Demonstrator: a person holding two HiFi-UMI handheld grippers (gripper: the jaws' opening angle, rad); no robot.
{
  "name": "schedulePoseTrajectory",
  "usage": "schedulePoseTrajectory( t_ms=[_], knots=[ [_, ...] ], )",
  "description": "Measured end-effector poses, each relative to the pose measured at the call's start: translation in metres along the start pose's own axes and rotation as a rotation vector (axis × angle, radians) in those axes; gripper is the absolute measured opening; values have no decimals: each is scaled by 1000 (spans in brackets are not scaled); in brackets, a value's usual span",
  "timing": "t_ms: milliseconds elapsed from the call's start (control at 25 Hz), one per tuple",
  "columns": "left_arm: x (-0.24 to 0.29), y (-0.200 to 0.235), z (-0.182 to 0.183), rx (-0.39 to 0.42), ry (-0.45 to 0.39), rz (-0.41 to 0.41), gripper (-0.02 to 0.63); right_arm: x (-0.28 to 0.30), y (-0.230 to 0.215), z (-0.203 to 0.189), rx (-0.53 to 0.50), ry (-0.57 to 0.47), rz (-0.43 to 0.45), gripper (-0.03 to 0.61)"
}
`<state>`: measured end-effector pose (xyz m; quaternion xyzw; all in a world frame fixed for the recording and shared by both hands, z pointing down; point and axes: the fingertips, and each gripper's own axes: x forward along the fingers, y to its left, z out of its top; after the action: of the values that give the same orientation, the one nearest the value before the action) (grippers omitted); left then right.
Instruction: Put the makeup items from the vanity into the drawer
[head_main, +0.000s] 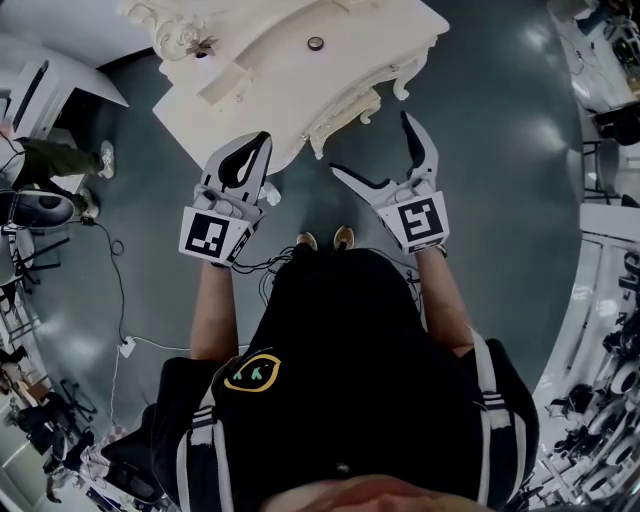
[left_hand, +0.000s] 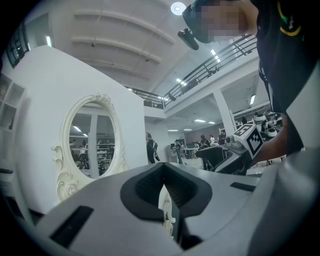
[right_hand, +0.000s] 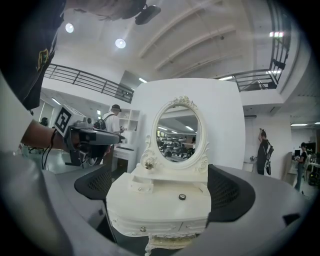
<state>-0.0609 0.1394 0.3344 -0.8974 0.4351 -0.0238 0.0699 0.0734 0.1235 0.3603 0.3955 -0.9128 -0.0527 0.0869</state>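
The white vanity (head_main: 290, 70) stands ahead of me, its oval mirror (right_hand: 176, 131) upright at the back. A small round dark makeup item (right_hand: 182, 196) lies on the vanity top, also visible as a small round dark item (head_main: 316, 43) from above. Under the mirror is a small drawer (right_hand: 140, 184), and a front drawer knob (right_hand: 143, 229) shows below the top. My right gripper (head_main: 372, 145) is open wide and empty, short of the vanity's front edge. My left gripper (head_main: 262, 140) is shut with nothing held, by the vanity's left front corner.
The vanity stands on a dark glossy floor (head_main: 500, 150). Cables (head_main: 115, 270) trail at the left, near another person's legs (head_main: 55, 160). Workbenches with equipment (head_main: 610, 420) line the right side. People (right_hand: 262, 150) stand far behind the vanity.
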Motion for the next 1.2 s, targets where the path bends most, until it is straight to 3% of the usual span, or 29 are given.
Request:
schedulePoseTrajectory(
  t_ms=[320,560,800,1200],
  knots=[
    [21,-24,-2,1,16,1,18,-17,-26,-16,10,15,8,598],
    [39,-19,-5,7,25,-3,18,-8,-41,-22,23,16,7,598],
    [66,11,-18,-5,26,-2,18,30,-59,-23,9,-15,14,598],
    [125,87,-42,-27,25,-17,18,121,-102,-39,13,52,3,598]
  ],
)
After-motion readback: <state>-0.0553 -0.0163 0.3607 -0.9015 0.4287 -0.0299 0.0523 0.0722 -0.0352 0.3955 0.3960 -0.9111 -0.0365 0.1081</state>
